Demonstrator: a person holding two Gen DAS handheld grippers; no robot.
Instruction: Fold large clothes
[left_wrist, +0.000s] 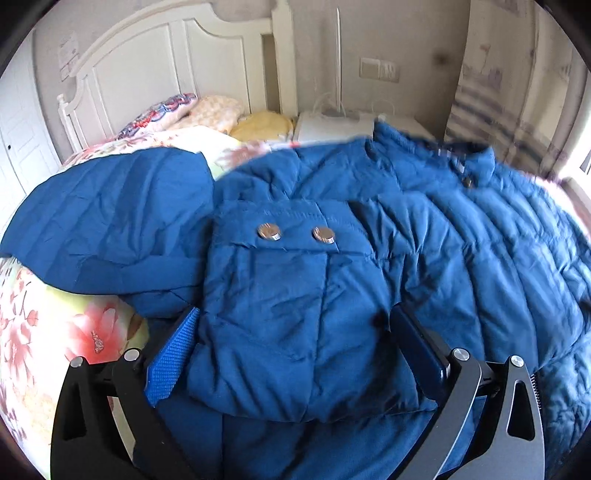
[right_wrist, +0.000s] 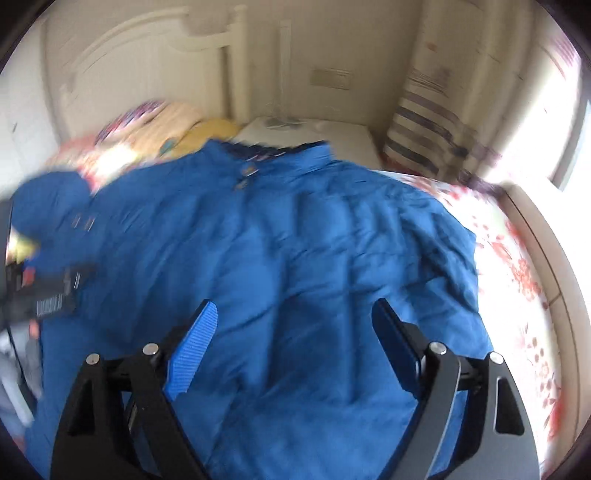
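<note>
With the blue padded jacket spread over the floral bedspread and filling mid-frame, both the left gripper and the right gripper stand spread with nothing pinched, so we'd judge each should bite 1 thick fold before lifting.

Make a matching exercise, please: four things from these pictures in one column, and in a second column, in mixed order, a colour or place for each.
Things:
1. padded jacket
2. snap buttons
3. bed sheet
4. headboard

Colour or place:
A. white, standing at the far end of the bed
B. floral, red and pink flowers on a light ground
C. blue, spread out over the bed
D. silver, side by side on a pocket flap

Right pairs: 1-C, 2-D, 3-B, 4-A
</note>
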